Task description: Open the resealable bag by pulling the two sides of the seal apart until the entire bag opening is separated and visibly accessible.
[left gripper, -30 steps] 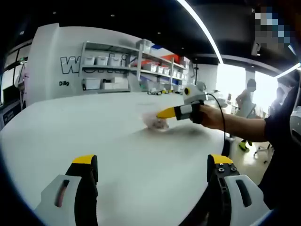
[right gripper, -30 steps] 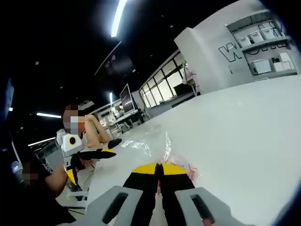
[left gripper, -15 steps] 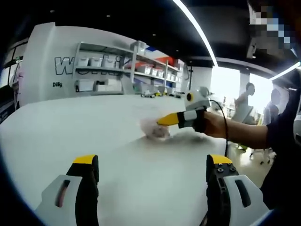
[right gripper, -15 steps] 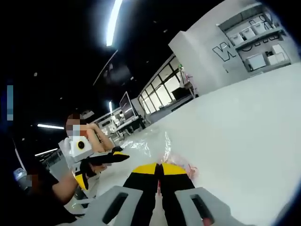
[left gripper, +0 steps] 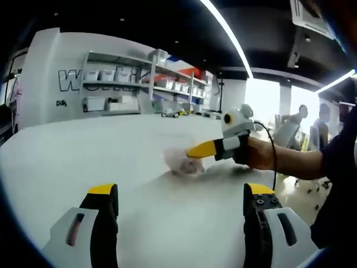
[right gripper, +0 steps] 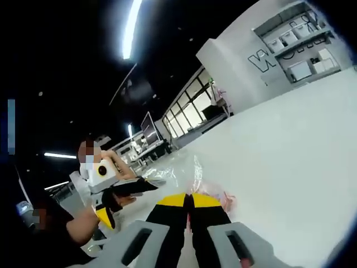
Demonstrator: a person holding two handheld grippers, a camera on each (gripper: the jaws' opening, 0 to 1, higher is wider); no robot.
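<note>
A clear resealable bag (left gripper: 182, 161) with pinkish contents lies on the white table (left gripper: 83, 151). In the left gripper view the right gripper (left gripper: 192, 151) comes in from the right, yellow-tipped, shut on the bag's edge. The right gripper view has its own jaws closed together (right gripper: 190, 197) on the crinkled clear bag (right gripper: 196, 173). My left gripper (left gripper: 177, 196) stands wide open above the near table, well short of the bag, nothing between its fingers. It appears at the left of the right gripper view as the left gripper (right gripper: 149, 185), held by a hand.
Shelves with white bins (left gripper: 122, 89) line the far wall. People stand at the back right (left gripper: 312, 120). The table's right edge (left gripper: 268, 187) drops off near the person's arm (left gripper: 290, 162). Desks and monitors (right gripper: 148, 125) sit beyond the table.
The left gripper has come nearer to the bag and the right gripper; the bag looks larger in its view. The right gripper stays shut on the bag.
</note>
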